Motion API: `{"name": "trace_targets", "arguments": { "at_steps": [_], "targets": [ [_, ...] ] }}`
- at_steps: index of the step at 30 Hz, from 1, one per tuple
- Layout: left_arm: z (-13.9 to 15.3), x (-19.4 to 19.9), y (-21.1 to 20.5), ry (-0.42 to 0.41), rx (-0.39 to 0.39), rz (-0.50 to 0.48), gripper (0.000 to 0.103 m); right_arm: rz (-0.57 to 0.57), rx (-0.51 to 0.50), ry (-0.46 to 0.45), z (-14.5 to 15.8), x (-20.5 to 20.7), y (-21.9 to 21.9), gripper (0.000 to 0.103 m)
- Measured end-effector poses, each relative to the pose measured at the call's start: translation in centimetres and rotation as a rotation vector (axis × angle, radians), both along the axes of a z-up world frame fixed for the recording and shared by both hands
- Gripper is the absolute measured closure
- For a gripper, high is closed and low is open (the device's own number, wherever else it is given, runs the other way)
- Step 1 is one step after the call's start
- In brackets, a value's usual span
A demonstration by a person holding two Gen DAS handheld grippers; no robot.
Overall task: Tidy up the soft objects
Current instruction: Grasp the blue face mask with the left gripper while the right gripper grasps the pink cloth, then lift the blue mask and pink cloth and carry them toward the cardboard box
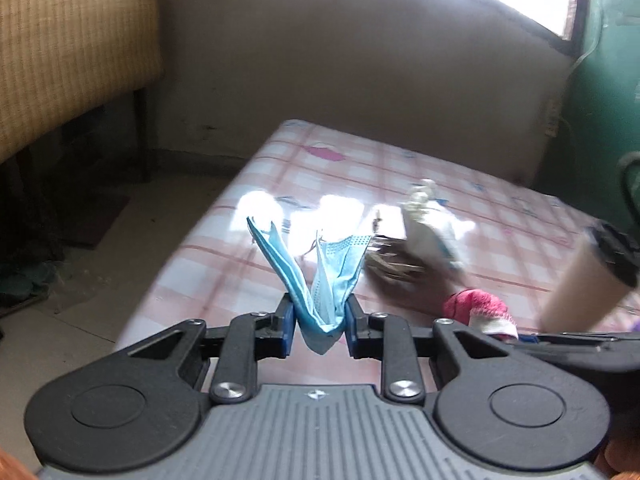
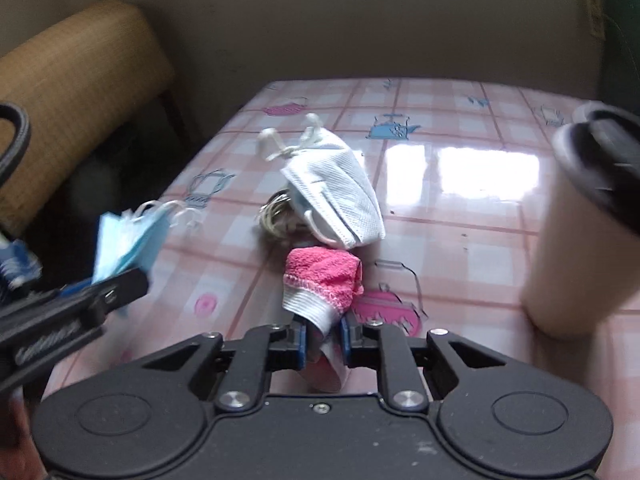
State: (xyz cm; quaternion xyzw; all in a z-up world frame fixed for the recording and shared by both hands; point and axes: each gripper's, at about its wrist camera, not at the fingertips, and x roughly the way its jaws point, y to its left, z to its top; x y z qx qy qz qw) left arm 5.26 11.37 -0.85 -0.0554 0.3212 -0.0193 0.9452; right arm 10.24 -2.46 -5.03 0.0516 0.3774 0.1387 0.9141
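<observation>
While both tongs are loaded: I treat this as the carry-off step, and I judge the sorting to be about half done.
Left tongs: pinched tight on the folded blue mask, whose two ends stand up in a V above the pads, clear of the counter.
Right tongs: pressed together on the white cuff of the pink sock; the fluffy pink part lies ahead of the pads, and I cannot tell whether it rests on the cloth or has just lifted.
Left behind: the white mask lies on the counter just beyond the sock, its straps bunched at the far end, partly covering a key ring.
Doing it well: I would keep both pinches firm and lift the sock straight up before moving sideways, so it does not drag the white mask or keys with it.
Mask ends: loose loops may snag the other tongs, so I would keep my two hands apart.
Right side: a tall cream cup with a dark lid stands near; a sideways sweep could tip it.
Left side: the counter edge is close under the blue mask, with floor and a woven chair beyond.
Open room: the sunlit far stretch of the cloth looks bare enough for laying things down.
</observation>
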Motion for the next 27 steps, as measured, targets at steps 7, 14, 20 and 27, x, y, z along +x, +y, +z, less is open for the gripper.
{"name": "trace_targets", "arguments": {
  "at_steps": [7, 14, 20, 27],
  "targets": [
    [1.3, -3.1, -3.9, -0.006, -0.028, -0.052, 0.077, 0.015, 0.007, -0.049, 2.8, -6.7, -4.3, 0.084],
    [4.3, -4.1, -7.7, -0.036, -0.011, -0.088, 0.077, -0.001, 0.025, -0.143, 7.3, -8.8, -6.5, 0.084],
    [7.2, -3.7, -10.8, -0.046, -0.012, -0.11, 0.077, -0.024, 0.021, -0.163, 9.9, -8.8, -8.7, 0.084],
    [8.9, -3.3, -13.2, -0.051, -0.016, -0.129, 0.077, -0.061, 0.029, -0.184, 12.1, -9.4, -11.9, 0.083]
  ]
}}
